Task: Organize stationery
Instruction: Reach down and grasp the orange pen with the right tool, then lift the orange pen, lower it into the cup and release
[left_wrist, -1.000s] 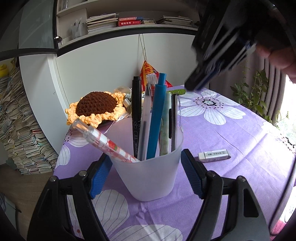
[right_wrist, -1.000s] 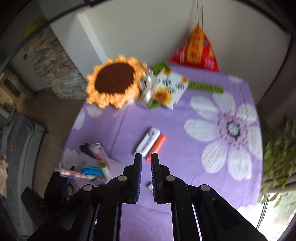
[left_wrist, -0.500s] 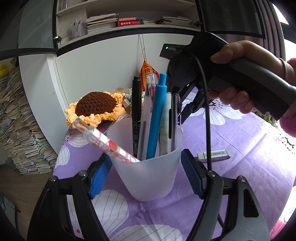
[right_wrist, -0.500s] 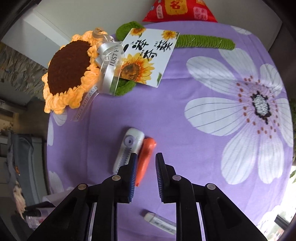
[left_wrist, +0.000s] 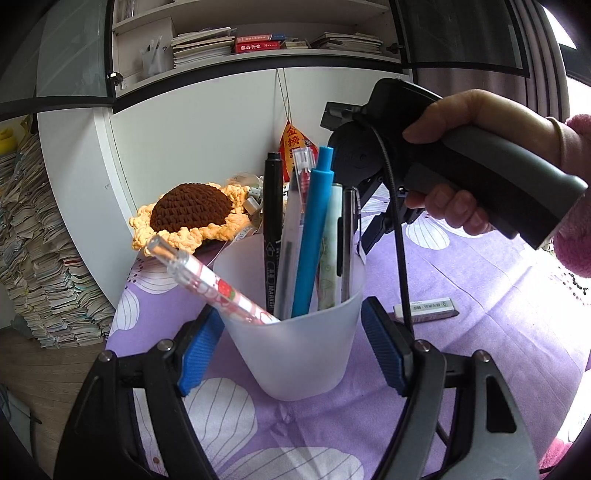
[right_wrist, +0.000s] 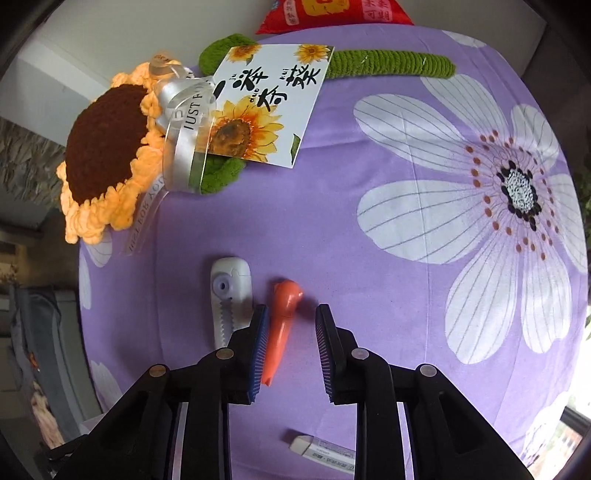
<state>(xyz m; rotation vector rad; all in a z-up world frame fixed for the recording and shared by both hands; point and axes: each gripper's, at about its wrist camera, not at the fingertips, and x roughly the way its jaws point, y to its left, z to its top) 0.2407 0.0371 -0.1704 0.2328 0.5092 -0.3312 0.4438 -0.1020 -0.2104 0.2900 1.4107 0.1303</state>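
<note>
The orange carrot-shaped pen (right_wrist: 282, 325) lay on the purple bench just beside the white correction tape (right_wrist: 231, 295) — long axis running away from the right claw (right_wrist: 291, 350), whose narrow jaws were opening around its thin end, untouched — while the left claw (left_wrist: 291, 343) gripped the pen cup (left_wrist: 295, 332).

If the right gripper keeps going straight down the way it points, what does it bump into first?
Probably the orange pen. It lies on the purple tablecloth between the opening jaws of the right gripper, nearer the left pad. Depth is hard to judge, and nothing touches it yet.
</note>
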